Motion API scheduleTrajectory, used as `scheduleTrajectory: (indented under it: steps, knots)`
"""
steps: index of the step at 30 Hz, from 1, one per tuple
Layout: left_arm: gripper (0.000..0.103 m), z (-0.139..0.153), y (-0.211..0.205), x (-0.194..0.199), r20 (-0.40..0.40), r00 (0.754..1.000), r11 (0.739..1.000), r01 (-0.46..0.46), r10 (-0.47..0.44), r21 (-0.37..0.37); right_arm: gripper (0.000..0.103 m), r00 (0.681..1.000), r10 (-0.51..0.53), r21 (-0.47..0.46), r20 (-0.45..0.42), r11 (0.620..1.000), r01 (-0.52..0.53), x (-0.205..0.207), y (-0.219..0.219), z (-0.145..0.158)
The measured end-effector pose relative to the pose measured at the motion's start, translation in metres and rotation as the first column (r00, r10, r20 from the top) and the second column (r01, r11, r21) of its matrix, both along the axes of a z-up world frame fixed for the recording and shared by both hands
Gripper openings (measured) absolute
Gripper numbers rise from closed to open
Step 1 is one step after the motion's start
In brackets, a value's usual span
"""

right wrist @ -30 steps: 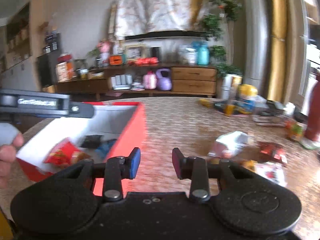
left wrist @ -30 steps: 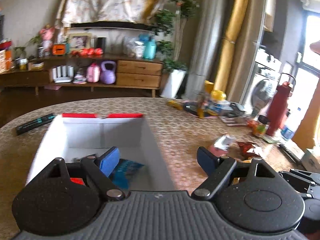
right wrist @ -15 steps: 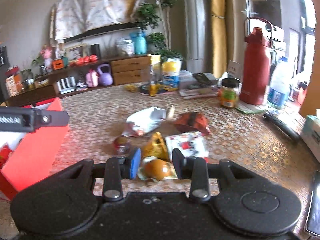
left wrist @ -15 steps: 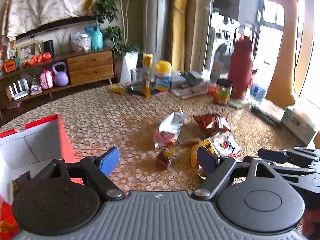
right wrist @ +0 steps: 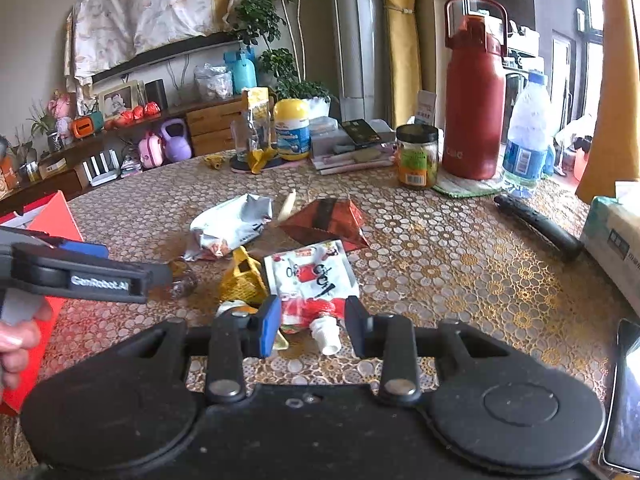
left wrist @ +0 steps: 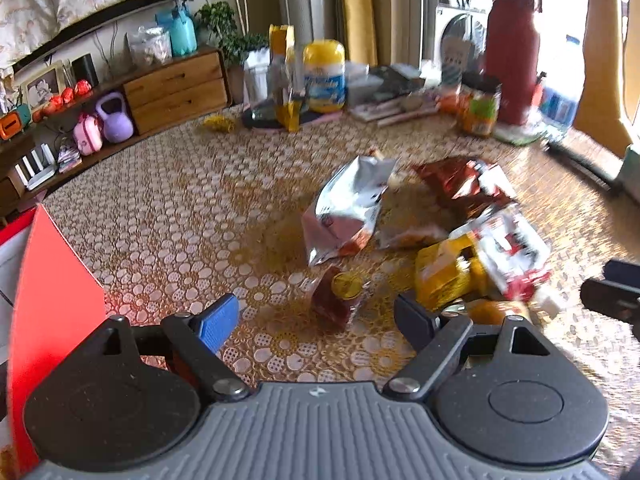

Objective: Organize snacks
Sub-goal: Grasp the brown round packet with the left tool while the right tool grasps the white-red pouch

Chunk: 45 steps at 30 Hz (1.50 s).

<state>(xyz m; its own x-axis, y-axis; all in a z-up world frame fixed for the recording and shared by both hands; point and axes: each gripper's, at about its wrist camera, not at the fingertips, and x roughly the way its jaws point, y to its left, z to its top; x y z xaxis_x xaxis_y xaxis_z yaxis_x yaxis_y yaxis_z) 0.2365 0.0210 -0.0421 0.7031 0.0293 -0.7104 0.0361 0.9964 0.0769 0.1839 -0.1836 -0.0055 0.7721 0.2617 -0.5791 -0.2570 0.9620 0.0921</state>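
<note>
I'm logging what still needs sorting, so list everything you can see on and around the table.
silver packet: 1, silver, table centre
dark red packet: 1, red-brown, right of the silver one
white pouch: 1, white and red, spouted, nearest the right gripper
yellow packet: 1, yellow, left of the pouch
small jelly cup: 1, dark red, before the left gripper
box: 1, red, far left
flask: 1, dark red, back right
water bottle: 1, clear
jar: 1, black lid
left gripper: open
right gripper: open
</note>
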Motion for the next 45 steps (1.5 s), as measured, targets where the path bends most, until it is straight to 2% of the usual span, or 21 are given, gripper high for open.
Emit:
scheduleTrajectory:
  steps: [8,23,25,26,27,28,29,40,45]
  knots:
    - [0.085,-0.018,0.004,0.018,-0.025,1.000,1.000,-0.004,0.004,0.002,0.034,1.000,0.007,0.001,-0.027,1.000,-0.007,0.017,0.003,-0.011]
    - [0.085,-0.027,0.001,0.033,-0.017,1.000,1.000,0.025,-0.025,0.004,0.036,0.998,0.026,-0.040,-0.050,0.999,-0.028,0.052,0.015,-0.023]
    - [0.085,-0.028,0.001,0.033,-0.020,0.999,1.000,0.029,-0.029,-0.002,0.044,0.999,0.032,-0.046,-0.038,0.998,-0.034,0.053,0.015,-0.021]
    - [0.085,-0.028,0.001,0.033,-0.020,0.999,1.000,0.031,-0.031,-0.005,0.060,0.999,0.034,-0.045,-0.033,0.998,-0.036,0.053,0.015,-0.021]
    - [0.085,-0.028,0.000,0.033,-0.019,0.999,0.999,0.032,-0.033,-0.006,0.086,0.999,0.034,-0.042,-0.030,0.998,-0.036,0.053,0.015,-0.020]
    - [0.084,-0.029,0.000,0.033,-0.017,0.999,0.999,0.034,-0.034,-0.007,0.094,0.999,0.033,-0.036,-0.020,0.999,-0.034,0.052,0.014,-0.019]
    - [0.083,-0.029,0.001,0.033,-0.017,0.999,0.999,0.034,-0.034,-0.008,0.096,0.999,0.032,-0.031,-0.004,0.999,-0.032,0.051,0.013,-0.018]
    - [0.080,-0.030,0.000,0.034,-0.021,0.999,0.999,0.036,-0.036,-0.019,0.093,0.996,0.066,-0.104,-0.052,0.992,-0.071,0.068,0.021,-0.033]
    - [0.067,-0.029,0.000,0.035,-0.021,0.998,0.998,0.054,-0.055,-0.043,0.081,0.995,0.078,-0.107,-0.069,0.991,-0.085,0.073,0.024,-0.040]
